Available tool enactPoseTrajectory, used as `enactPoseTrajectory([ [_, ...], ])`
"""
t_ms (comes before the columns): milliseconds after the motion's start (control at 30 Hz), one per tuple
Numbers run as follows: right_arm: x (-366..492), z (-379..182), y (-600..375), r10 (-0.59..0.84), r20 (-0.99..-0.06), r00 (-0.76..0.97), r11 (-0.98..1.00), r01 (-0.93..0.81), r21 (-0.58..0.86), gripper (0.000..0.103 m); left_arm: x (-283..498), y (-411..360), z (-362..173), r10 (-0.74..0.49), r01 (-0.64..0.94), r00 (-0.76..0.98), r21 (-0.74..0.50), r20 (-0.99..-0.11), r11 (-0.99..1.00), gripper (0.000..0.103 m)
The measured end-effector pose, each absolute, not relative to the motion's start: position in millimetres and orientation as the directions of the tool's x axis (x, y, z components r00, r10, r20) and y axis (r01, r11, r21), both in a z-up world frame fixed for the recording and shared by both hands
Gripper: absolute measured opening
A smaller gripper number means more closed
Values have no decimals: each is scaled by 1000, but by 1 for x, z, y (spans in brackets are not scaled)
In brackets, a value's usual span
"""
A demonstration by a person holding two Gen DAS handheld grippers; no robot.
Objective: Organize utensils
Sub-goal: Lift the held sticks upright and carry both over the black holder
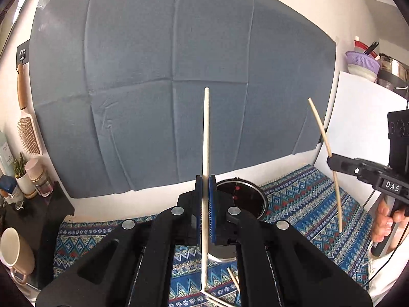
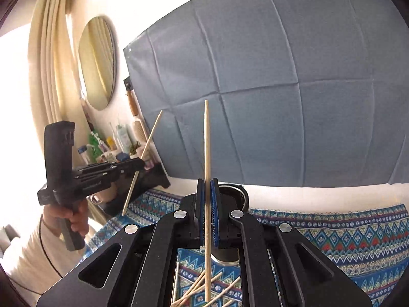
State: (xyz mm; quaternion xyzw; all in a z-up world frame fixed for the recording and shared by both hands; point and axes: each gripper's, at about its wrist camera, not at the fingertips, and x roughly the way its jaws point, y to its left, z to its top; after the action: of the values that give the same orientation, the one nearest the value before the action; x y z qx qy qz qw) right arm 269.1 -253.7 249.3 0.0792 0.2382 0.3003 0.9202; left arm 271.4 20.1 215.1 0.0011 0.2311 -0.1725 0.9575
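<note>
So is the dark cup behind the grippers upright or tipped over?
Upright: the dark cup stands on the patterned cloth, its round rim facing up.

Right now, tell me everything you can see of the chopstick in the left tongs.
The chopstick is a pale, plain wooden stick, thin and straight, with a blunt squared top end. It stands nearly upright, clamped at about its middle between the blue pads of the left tongs, which are shut on it. Its upper part rises in front of the grey cloth on the wall; its lower end hangs free above the patterned tablecloth. Only the pads touch it.
</note>
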Motion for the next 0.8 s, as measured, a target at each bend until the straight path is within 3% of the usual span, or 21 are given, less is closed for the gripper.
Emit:
enactPoseTrajectory([
  [467,331,232,-237,629,-225,744,761,-528,377,5,310,9,207,-438,401,892,-250,-114,881,5],
  [633,352,223,-228,633,-187,751,749,-532,396,5,306,0,195,-505,503,861,-239,57,830,5],
  [800,360,210,-227,632,-137,763,740,-541,399,5,313,-14,180,-516,522,852,-228,90,822,5],
])
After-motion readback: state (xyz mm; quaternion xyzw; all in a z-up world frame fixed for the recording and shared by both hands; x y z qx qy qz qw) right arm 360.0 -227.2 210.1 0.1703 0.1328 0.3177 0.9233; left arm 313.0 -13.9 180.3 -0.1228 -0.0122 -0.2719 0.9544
